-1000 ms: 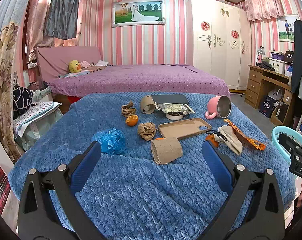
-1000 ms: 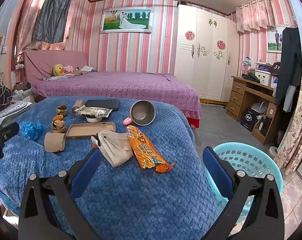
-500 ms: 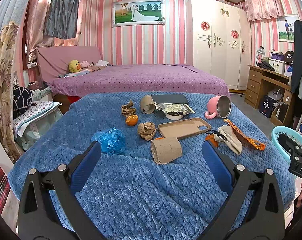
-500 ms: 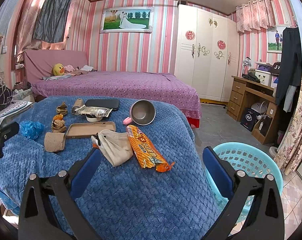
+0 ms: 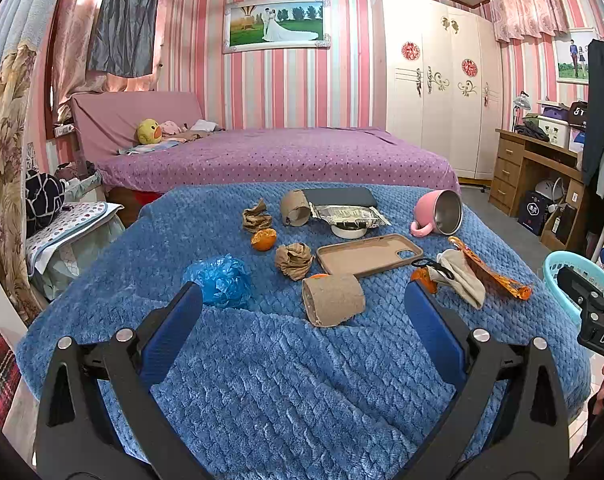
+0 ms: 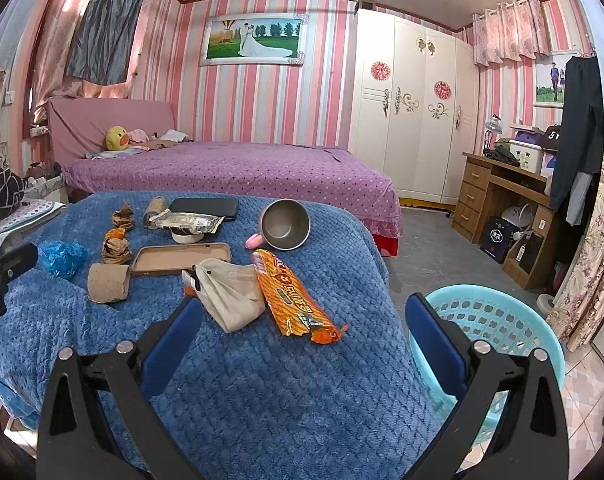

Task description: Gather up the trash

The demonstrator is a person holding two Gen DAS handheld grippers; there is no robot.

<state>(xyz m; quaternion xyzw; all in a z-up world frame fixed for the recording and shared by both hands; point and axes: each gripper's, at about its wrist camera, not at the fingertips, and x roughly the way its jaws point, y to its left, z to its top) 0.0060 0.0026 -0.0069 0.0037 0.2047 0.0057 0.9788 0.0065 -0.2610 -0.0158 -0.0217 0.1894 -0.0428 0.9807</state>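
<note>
Trash lies on a blue blanket [image 5: 262,368]: a crumpled blue plastic bag [image 5: 221,281], a cardboard roll [image 5: 331,299], crumpled brown paper [image 5: 294,259], orange peel [image 5: 264,239] and an orange snack wrapper [image 6: 296,298]. A light blue basket [image 6: 501,320] stands on the floor to the right. My left gripper [image 5: 302,316] is open and empty, just short of the cardboard roll. My right gripper [image 6: 303,328] is open and empty, near the snack wrapper and a beige cloth [image 6: 230,294].
A tan phone case [image 5: 367,254], a pink metal mug [image 5: 437,218] on its side, a silver foil packet [image 5: 347,214] on a white dish, a dark case [image 5: 341,197] and a second cardboard roll [image 5: 296,208] lie farther back. A purple bed [image 5: 278,156] and a wooden desk [image 6: 501,196] stand beyond.
</note>
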